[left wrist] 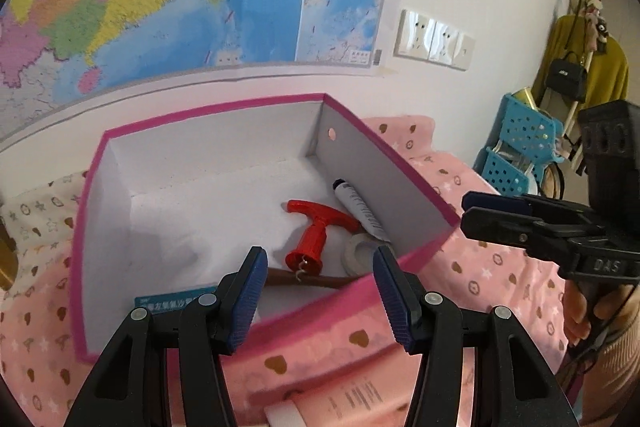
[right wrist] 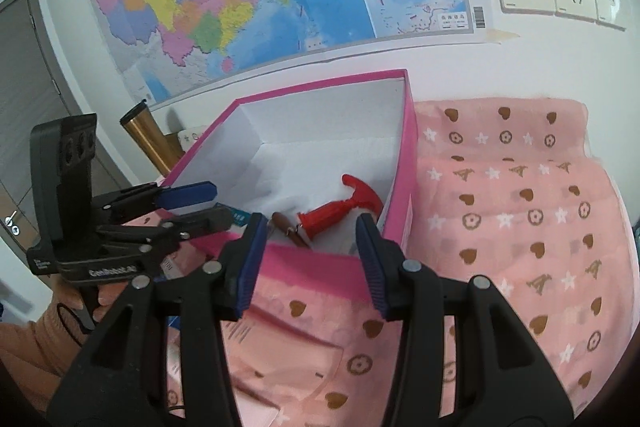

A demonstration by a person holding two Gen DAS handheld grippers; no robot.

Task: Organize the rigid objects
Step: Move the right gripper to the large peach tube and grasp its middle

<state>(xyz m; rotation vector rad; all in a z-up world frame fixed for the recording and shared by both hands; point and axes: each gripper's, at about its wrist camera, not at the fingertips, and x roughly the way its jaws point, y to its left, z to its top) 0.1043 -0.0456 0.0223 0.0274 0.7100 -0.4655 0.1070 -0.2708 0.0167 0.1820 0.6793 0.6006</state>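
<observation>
From the left wrist view, we see the left hand-held gripper (left wrist: pixel 320 291) with its blue pads parted and nothing between them; it hovers above the near wall of the pink box (left wrist: pixel 400 163) and touches nothing. Inside the box lie a red corkscrew (left wrist: pixel 316 231), a white tube with a dark cap (left wrist: pixel 358 205) along the right wall, a roll of clear tape (left wrist: pixel 360 251), a brown stick-like piece (left wrist: pixel 316 281) and a teal-labelled packet (left wrist: pixel 168 303) at the near wall. The box stands on a pink patterned cloth (left wrist: pixel 480 287). A pink tube (left wrist: pixel 332 403) lies on the cloth just below the gripper. To the right, the right hand-held gripper (left wrist: pixel 464 213) points toward the box, held by a hand (left wrist: pixel 584 315).

From the right wrist view, the right hand-held gripper (right wrist: pixel 310 259) is likewise partly open and empty, poised over the box's near edge (right wrist: pixel 312 255). We see the corkscrew (right wrist: pixel 344 207) and the brown piece (right wrist: pixel 290 231) inside. The left hand-held gripper (right wrist: pixel 218 203) sits at left, its tips over the box's left rim; we cannot tell whether they touch it.
</observation>
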